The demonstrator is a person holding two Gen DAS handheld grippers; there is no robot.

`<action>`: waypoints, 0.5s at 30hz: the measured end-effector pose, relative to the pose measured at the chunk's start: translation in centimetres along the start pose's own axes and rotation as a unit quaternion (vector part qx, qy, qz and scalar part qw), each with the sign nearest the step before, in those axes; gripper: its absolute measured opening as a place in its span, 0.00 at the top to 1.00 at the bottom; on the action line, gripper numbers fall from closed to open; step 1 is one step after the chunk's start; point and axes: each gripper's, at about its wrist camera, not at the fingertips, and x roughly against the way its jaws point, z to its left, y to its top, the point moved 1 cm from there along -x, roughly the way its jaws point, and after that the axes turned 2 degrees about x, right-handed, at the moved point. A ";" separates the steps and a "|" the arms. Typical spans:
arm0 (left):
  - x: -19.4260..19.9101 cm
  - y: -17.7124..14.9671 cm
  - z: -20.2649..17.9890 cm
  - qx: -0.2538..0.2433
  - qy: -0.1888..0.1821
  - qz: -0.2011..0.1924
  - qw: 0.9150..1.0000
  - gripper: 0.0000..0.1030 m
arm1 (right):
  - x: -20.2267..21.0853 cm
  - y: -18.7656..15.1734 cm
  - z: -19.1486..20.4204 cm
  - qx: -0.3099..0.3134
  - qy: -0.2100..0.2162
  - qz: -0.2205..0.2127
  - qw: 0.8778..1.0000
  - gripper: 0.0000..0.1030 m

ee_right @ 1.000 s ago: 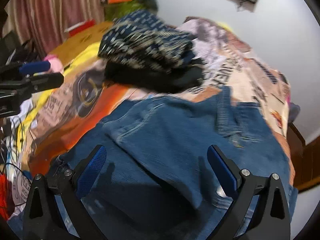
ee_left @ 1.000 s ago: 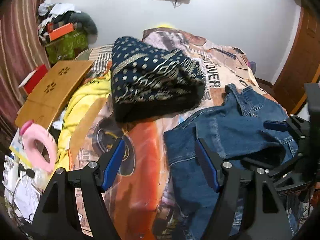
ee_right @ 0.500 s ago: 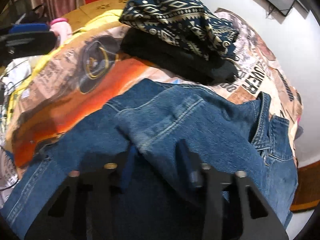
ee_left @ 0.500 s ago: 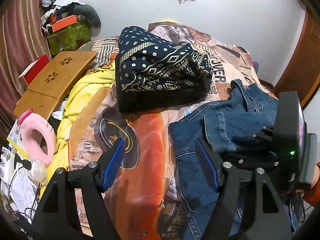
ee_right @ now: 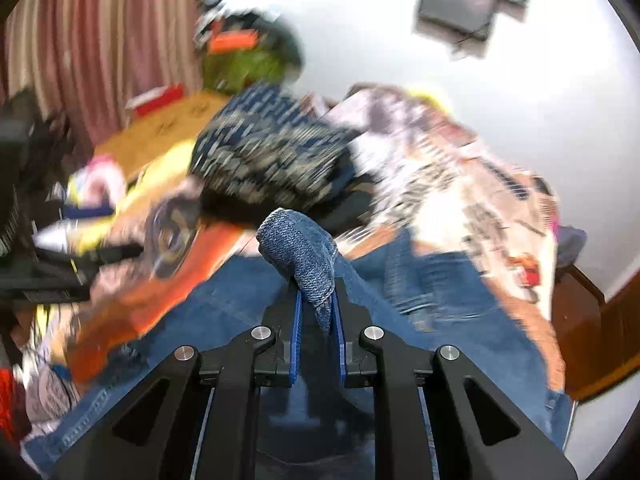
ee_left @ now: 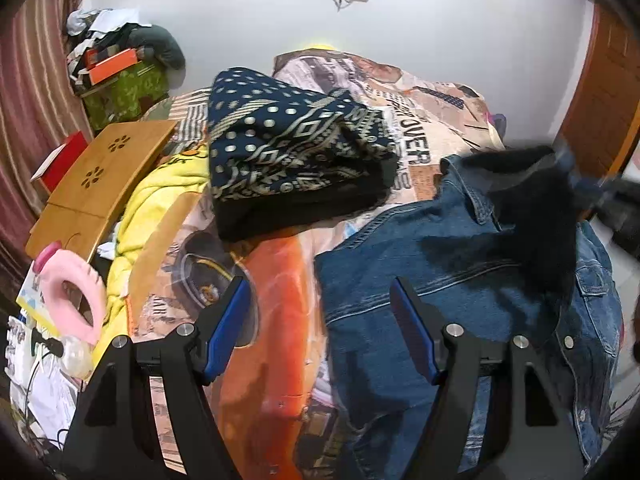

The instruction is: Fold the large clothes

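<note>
Right claw (ee_right: 318, 320) pinched a jacket (ee_left: 440, 300) fold; left claw (ee_left: 320, 320) spread, empty. Denim looked heavy, stiff; I'd grab seams.

Left camera: I look from above across the bed (ee_left: 288, 280).
Right camera: close over the denim jacket (ee_right: 304, 256).
Shared: bed, jacket, far wall (ee_left: 440, 40).

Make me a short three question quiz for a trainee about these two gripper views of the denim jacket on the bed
1. True or false: the right gripper is shut on a fold of the denim jacket.
2. Which gripper is open? A) left B) right
3. Fill in: the navy patterned folded cloth lies on the ____.

Key
1. True.
2. A: the left gripper grips nothing.
3. Bed.
</note>
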 end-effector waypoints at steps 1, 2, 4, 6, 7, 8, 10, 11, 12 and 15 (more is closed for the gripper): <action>-0.2 0.1 -0.5 -0.003 -0.003 0.003 1.000 0.31 | 1.4 0.3 -1.4 -0.019 -0.008 -0.017 1.000 0.88; -0.5 0.2 -1.0 -0.006 -0.008 0.008 1.000 0.31 | 2.4 0.3 -2.5 -0.032 -0.013 -0.028 0.999 0.88; -0.8 0.4 -2.1 -0.012 -0.018 0.014 1.000 0.31 | 4.4 0.4 -4.6 -0.060 -0.026 -0.050 0.997 0.88; -1.1 0.6 -3.6 -0.024 -0.024 0.019 0.999 0.31 | 6.2 0.1 -6.7 -0.083 -0.038 -0.067 0.994 0.89; -1.3 0.7 -4.4 -0.032 -0.027 0.019 0.999 0.31 | 7.0 -0.1 -7.5 -0.092 -0.045 -0.074 0.992 0.89; -1.4 0.7 -5.0 -0.037 -0.030 0.020 0.999 0.31 | 7.8 -0.5 -8.4 -0.103 -0.051 -0.080 0.990 0.89; -1.6 0.8 -6.5 -0.048 -0.040 0.022 0.998 0.31 | 8.9 -1.4 -9.5 -0.118 -0.056 -0.088 0.987 0.89; -1.8 0.9 -7.3 -0.053 -0.047 0.025 0.997 0.31 | 9.2 -2.0 -10.2 -0.130 -0.056 -0.090 0.986 0.89; -2.0 0.8 -8.1 -0.058 -0.053 0.029 0.996 0.31 | 9.4 -2.6 -10.7 -0.139 -0.057 -0.089 0.985 0.89; -3.0 0.6 -10.0 -0.070 -0.067 0.045 0.994 0.31 | 9.0 -5.0 -11.8 -0.166 -0.065 -0.073 0.981 0.89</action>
